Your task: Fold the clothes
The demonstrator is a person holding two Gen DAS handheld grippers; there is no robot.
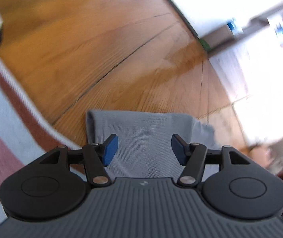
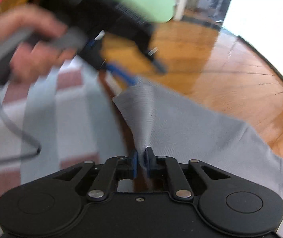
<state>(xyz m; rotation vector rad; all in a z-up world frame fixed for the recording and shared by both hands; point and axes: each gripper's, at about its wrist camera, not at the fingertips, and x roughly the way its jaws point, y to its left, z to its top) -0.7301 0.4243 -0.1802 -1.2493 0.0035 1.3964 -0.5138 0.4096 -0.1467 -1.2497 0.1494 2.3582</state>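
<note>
Your left gripper (image 1: pixel 144 150) sits with its blue pads spread apart and nothing pinched, hovering over the grey knit cloth (image 1: pixel 141 138) lying below it on the round wooden tabletop (image 1: pixel 93 55). It's angled down at the fabric, and a red-and-pale-blue striped mat (image 1: pixel 0 119) lies off to the left.

Over in the right wrist view, your right gripper (image 2: pixel 140 159) is nearly closed, pads pinching a ridge of that same grey cloth (image 2: pixel 191 130) so it tents up toward the jaws. Your left hand (image 2: pixel 22 45) is up top left, wrapped round the grey handle, its gripper aimed down at the cloth's far corner.

Heads up: that pinch looks thin, so I reckon a quick pull could slip the fabric out or drag the whole piece crooked. The frame's pretty blurry too.
</note>
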